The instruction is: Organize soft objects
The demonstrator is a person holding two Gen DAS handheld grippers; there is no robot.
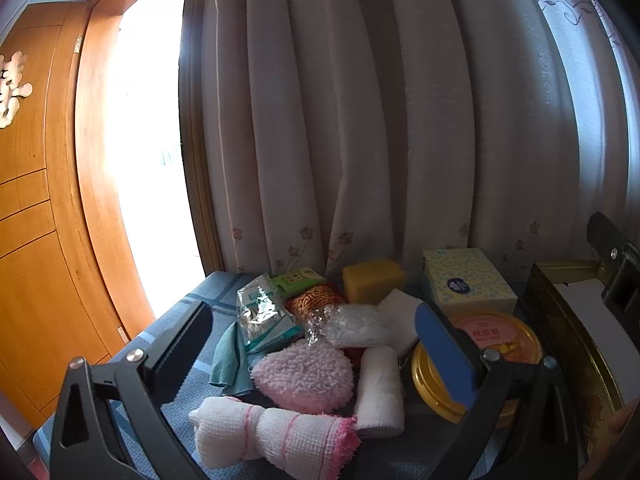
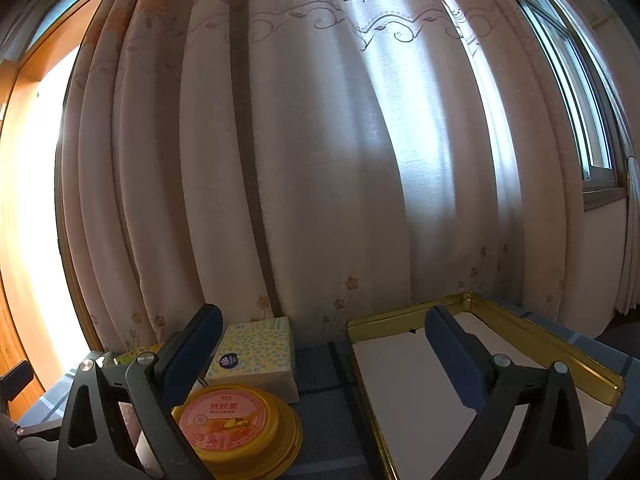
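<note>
In the left wrist view a pile of soft things lies on a blue checked cloth: a rolled white towel with a pink edge (image 1: pixel 272 438), a pink fluffy pad (image 1: pixel 306 374), a white gauze roll (image 1: pixel 380 388), a teal cloth (image 1: pixel 232 364), a yellow sponge (image 1: pixel 374 280) and a white sponge (image 1: pixel 404 316). My left gripper (image 1: pixel 316 344) is open above them and holds nothing. My right gripper (image 2: pixel 324 344) is open and empty, above the gap between a round yellow tin (image 2: pixel 240 424) and a gold-rimmed tray (image 2: pixel 416 380) with a white liner.
A tissue box (image 1: pixel 466 280) stands at the back by the curtain; it also shows in the right wrist view (image 2: pixel 256 354). Wipes packets (image 1: pixel 264 312), a green packet (image 1: pixel 298 280) and a plastic bag (image 1: pixel 352 324) lie in the pile. The tin (image 1: pixel 496 344) sits right of it. A wooden door (image 1: pixel 36 220) is left.
</note>
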